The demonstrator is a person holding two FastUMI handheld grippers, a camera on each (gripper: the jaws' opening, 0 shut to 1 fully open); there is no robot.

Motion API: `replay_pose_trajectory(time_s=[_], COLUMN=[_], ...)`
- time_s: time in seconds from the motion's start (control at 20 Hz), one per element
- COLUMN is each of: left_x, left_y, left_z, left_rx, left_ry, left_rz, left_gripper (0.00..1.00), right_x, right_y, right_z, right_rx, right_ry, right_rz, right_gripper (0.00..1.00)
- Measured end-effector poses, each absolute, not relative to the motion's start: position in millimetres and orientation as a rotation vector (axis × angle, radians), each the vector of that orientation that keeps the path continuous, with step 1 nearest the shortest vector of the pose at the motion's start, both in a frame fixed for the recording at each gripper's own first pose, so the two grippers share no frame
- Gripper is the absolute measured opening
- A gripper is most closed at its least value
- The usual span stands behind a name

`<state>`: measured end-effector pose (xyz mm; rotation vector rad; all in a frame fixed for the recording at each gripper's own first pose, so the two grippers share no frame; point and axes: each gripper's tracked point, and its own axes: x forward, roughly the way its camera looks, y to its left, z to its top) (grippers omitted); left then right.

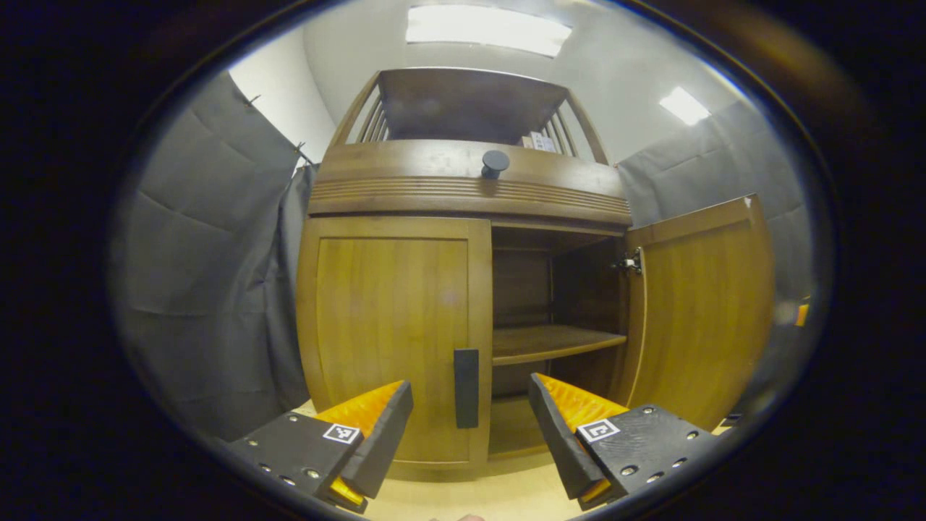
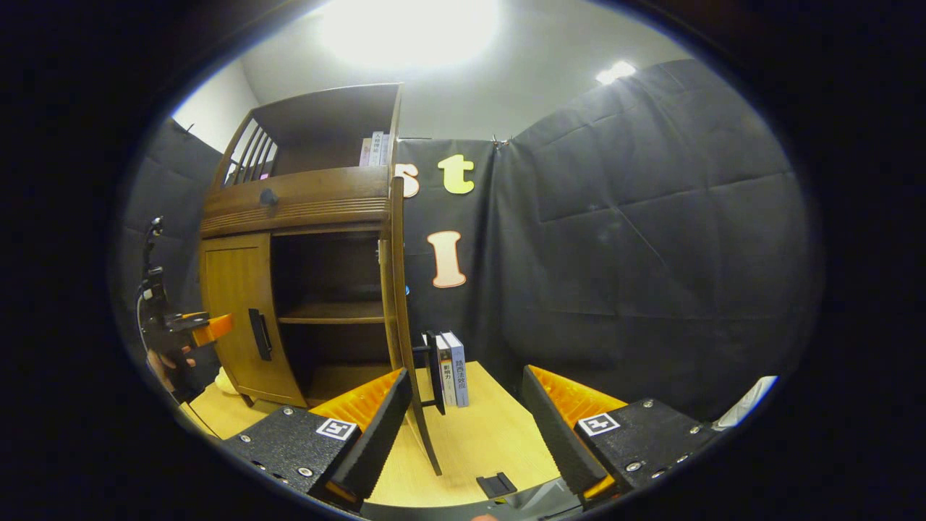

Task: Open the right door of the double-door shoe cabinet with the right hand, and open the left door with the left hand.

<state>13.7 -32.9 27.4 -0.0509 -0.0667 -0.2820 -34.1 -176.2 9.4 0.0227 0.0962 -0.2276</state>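
In the left gripper view, you are facing the shoe cabinet (image 1: 463, 289) head-on. Its right door (image 1: 698, 311) is standing swung wide open, and behind it the compartment is showing a bare inner shelf (image 1: 557, 341) with nothing resting on it. The left door (image 1: 394, 340) is sitting shut, its dark vertical handle (image 1: 466, 387) running along the door's inner edge. Above the doors, a round dark knob (image 1: 495, 163) is sticking out of the drawer front, and something small, too blurred to name, is sitting in the open top shelf. You are holding the left gripper (image 1: 470, 420) with its jaws spread wide and gripping nothing; the handle is appearing right between the two fingers, a little ahead of them and not touched by either.

In the right gripper view, you are looking at the cabinet (image 2: 304, 217) from its right side. The open right door (image 2: 401, 311) is showing edge-on, its lower edge reaching down just beside the near finger. The open compartment is looking empty on its shelf (image 2: 333, 312), while a few books (image 2: 376, 148) are standing in the top shelf. More books (image 2: 450, 369) are standing upright on the table (image 2: 485, 434) just past the open door. The right gripper (image 2: 466, 416) is gaping wide, holding nothing. Farther left, your other gripper (image 2: 206, 325) is hovering near the closed left door's handle (image 2: 259, 334).
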Motion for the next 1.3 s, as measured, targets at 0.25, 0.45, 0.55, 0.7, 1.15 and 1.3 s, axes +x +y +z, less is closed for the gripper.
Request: replay_pose_trajectory(time_s=[0.25,0.45,0.55,0.7,1.15,1.3], left_x=[13,11,11,12,12,6], left_y=[-33,-32,-32,-34,-39,-48], left_z=[26,23,20,15,4,5], left_rx=[-0.046,-0.023,-0.029,-0.041,-0.058,-0.057], left_ry=[-0.052,-0.019,0.009,0.053,0.144,0.151], left_rz=[-0.279,-0.266,-0.267,-0.262,-0.236,-0.269], left_gripper=[0.92,0.92,0.92,0.93,0.67,0.31], right_x=[-50,-52,-53,-53,-58,-58], right_y=[-166,-153,-150,-148,-151,-148], right_z=[-14,-20,-22,-24,-32,-32], right_rx=[0.022,0.082,0.077,0.066,0.088,0.085], right_ry=[0.151,0.166,0.17,0.178,0.21,0.212], right_rz=[-0.226,-0.217,-0.215,-0.211,-0.215,-0.201], right_gripper=[0.91,0.95,0.95,0.95,0.95,0.95])
